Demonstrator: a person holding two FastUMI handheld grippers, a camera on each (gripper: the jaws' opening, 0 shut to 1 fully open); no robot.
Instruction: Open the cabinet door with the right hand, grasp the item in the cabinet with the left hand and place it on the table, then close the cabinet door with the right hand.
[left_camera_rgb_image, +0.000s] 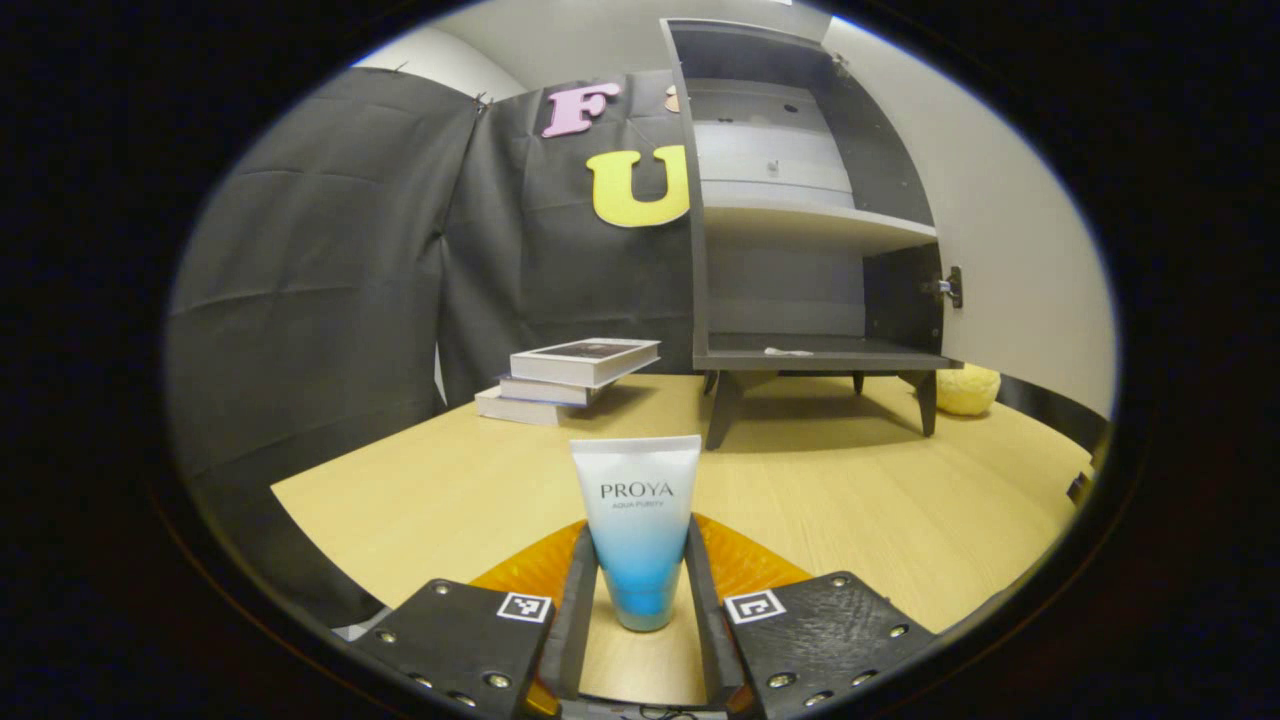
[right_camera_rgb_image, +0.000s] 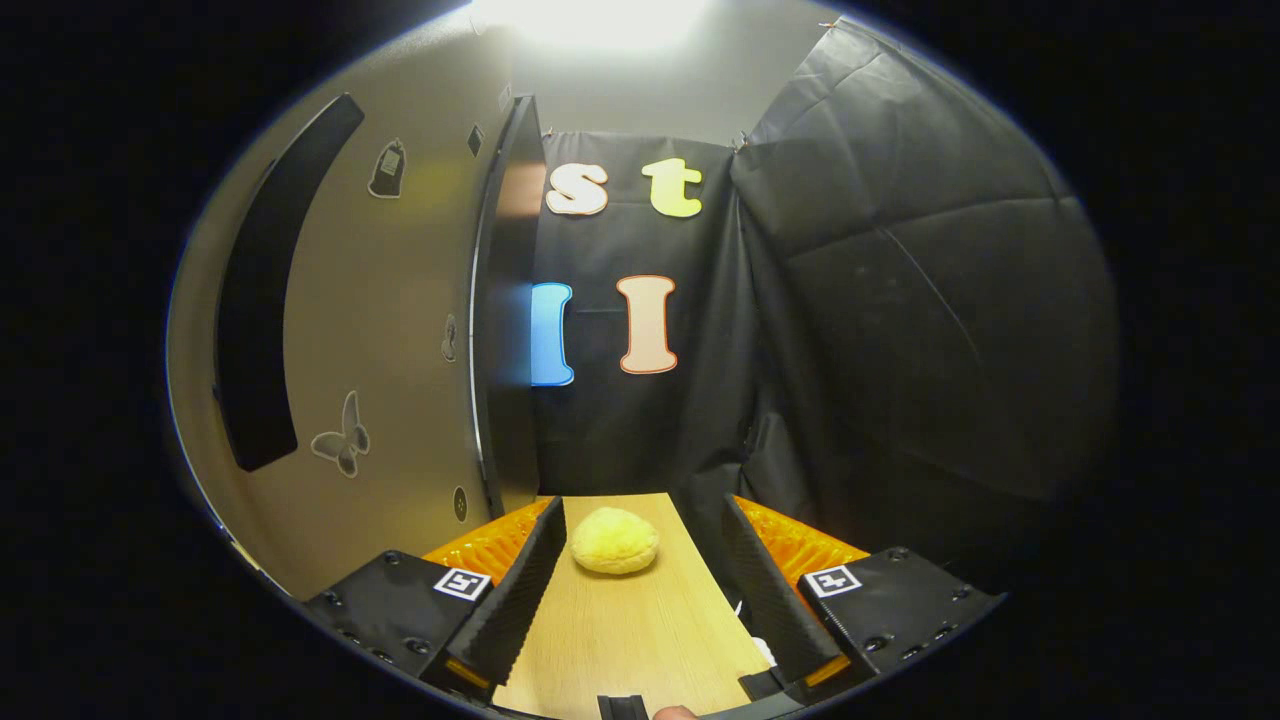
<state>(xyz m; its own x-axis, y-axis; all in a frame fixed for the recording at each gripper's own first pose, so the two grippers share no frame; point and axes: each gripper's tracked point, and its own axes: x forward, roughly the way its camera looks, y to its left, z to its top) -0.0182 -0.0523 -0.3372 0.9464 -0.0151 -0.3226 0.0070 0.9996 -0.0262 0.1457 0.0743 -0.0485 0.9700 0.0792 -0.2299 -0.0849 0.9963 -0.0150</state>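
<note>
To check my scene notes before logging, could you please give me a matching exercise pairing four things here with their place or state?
Things:
1. tube
2. stack of books
3. yellow soft item
4. cabinet door

Places or states:
A. swung open
B. on the table, left of the cabinet in the left gripper view
C. upright between the fingers of the left tool
D. on the table just ahead of the open right tool

Pairs: 1-C, 2-B, 3-D, 4-A
</note>
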